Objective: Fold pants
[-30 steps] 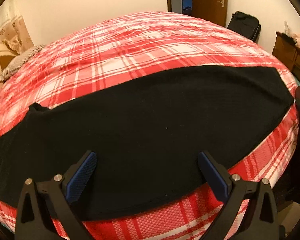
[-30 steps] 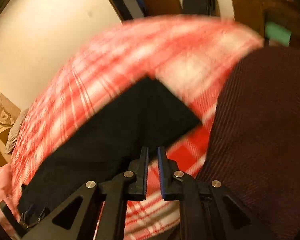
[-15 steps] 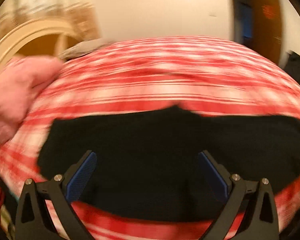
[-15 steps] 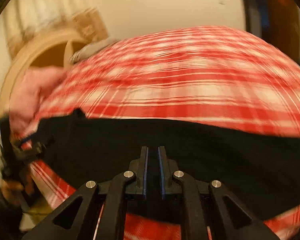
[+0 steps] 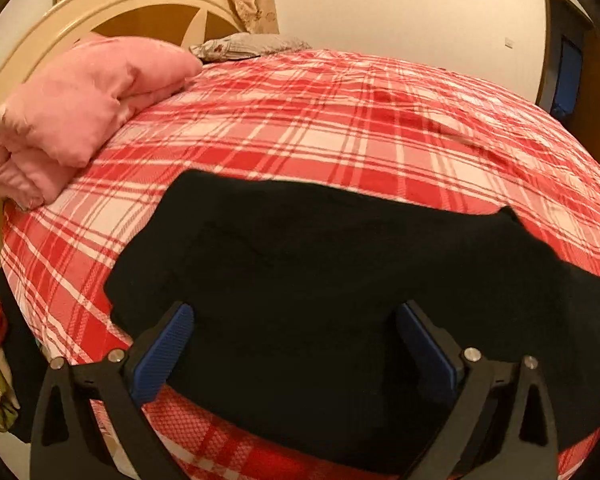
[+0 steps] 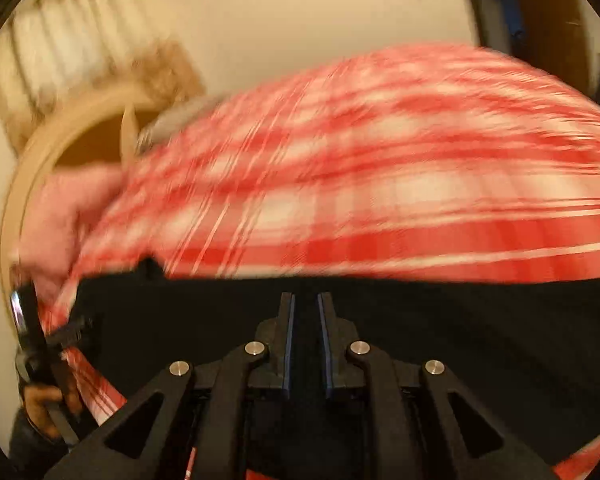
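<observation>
Black pants (image 5: 340,260) lie flat lengthwise on a red plaid bed cover (image 5: 340,128), near its front edge. My left gripper (image 5: 294,310) hovers open over the left end of the pants, its blue pads wide apart and holding nothing. In the blurred right wrist view the pants (image 6: 460,340) fill the lower half. My right gripper (image 6: 306,296) is shut above their far edge, with no cloth visibly pinched. The left gripper (image 6: 32,340) also shows at that view's left edge, held by a hand (image 6: 40,404).
A folded pink quilt (image 5: 72,112) sits at the bed's left end against a cream round headboard (image 5: 140,0). A grey pillow (image 5: 252,44) lies behind it. A dark doorway (image 5: 572,72) stands at far right. The bed's edge drops off at lower left.
Both views have swung left toward the headboard end of the bed. The left gripper now sits over the pants' left end. The right view is still blurred with motion. Neither gripper's jaws changed.
</observation>
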The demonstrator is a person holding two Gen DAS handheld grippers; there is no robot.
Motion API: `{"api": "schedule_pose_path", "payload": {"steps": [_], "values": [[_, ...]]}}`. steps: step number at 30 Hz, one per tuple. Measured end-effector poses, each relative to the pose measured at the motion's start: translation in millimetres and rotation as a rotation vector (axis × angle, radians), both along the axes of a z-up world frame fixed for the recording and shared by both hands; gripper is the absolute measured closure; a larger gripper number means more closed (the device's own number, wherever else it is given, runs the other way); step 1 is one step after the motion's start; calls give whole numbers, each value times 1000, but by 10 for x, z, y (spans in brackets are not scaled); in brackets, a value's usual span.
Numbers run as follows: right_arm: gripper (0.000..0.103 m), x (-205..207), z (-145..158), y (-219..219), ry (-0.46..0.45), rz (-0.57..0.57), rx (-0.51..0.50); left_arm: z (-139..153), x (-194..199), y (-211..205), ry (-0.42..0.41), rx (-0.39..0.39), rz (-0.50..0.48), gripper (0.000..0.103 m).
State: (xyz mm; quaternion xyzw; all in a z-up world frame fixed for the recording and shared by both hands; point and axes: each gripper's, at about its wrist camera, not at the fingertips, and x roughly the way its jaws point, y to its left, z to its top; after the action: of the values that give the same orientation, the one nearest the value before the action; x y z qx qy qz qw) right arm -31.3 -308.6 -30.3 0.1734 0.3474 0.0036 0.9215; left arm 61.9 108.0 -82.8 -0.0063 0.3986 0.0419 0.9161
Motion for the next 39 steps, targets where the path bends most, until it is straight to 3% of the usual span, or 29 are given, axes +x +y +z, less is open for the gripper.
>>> {"api": "schedule_pose_path", "payload": {"steps": [1, 2, 3, 5, 7, 10, 13, 15, 21, 25, 28, 30, 33, 37, 39], "values": [[89, -104, 62, -163, -12, -47, -1, 22, 3, -26, -3, -12, -11, 0], [78, -232, 117, -361, -19, -102, -1, 49, -13, -79, -7, -27, -29, 0], [58, -376, 159, -572, -19, -159, -5, 80, -35, -147, -11, -35, -50, 0], [40, -745, 209, -1023, 3, -301, -65, 125, -48, -301, -16, -34, -93, 0], [40, -1072, 201, -1401, 43, -430, -115, 178, -70, -481, -23, -33, -142, 0], [40, -1322, 96, -1856, 146, -504, -91, 253, -120, -801, -36, -38, -234, 0], [45, -1467, -64, -2132, 240, -537, -77, 290, -194, -1129, -32, -22, -324, 0], [56, -1568, -104, -2208, 253, -529, -68, 309, -276, -1295, -41, 0, -369, 0], [56, -1421, -227, -2178, 271, -444, -109, 294, -435, -1595, -29, 55, -447, 0], [56, -1326, -426, -2273, 318, -407, -78, 337, -499, -1664, -39, 78, -459, 0], [61, -1258, -448, -2217, 340, -368, -127, 334, -489, -1663, -28, 77, -445, 0], [81, -1229, -427, -2155, 358, -359, -192, 320, -479, -1654, -14, 68, -437, 0], [91, -1192, -417, -2079, 383, -321, -268, 307, -475, -1671, -6, 66, -436, 0], [96, -1194, -321, -2079, 398, -351, -370, 326, -503, -1697, -16, 77, -447, 0], [96, -1172, -319, -2124, 411, -348, -368, 332, -504, -1698, -17, 76, -447, 0]]}}
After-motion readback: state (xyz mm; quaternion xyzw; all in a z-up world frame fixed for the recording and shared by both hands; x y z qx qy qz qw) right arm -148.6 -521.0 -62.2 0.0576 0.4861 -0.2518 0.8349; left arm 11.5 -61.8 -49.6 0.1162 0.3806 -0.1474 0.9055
